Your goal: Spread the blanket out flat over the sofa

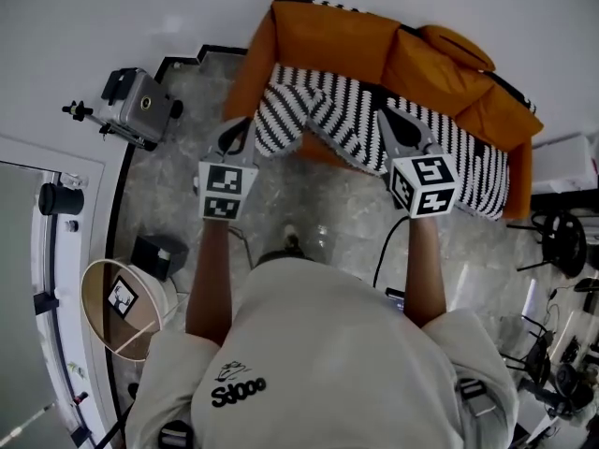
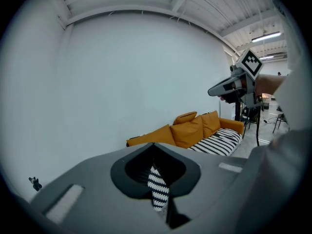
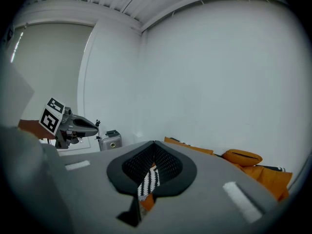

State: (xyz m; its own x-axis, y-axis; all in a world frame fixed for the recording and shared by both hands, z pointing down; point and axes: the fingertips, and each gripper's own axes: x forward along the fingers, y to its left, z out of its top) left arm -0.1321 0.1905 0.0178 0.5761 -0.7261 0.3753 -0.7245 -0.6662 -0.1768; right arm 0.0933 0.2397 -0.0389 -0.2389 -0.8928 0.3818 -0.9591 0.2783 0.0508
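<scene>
The orange sofa [image 1: 374, 50] stands against the white wall. A black-and-white zigzag blanket [image 1: 440, 134] lies across its seat, its near edge lifted and bunched. My left gripper [image 1: 243, 131] is shut on the blanket's left corner, and a strip of blanket [image 2: 158, 189] hangs between its jaws. The right gripper [image 1: 391, 122] is shut on the near edge further right, with a fold of blanket [image 3: 148, 182] pinched in its jaws. Both grippers are held up in front of the sofa [image 2: 195, 130]. Each shows in the other's view: right gripper [image 2: 214, 90], left gripper [image 3: 95, 125].
A grey box on a stand [image 1: 140, 106] is left of the sofa. A round wooden drum [image 1: 117, 307] and a black box [image 1: 159, 255] sit on the marble floor at my left. Black chairs and stands [image 1: 562, 241] crowd the right side.
</scene>
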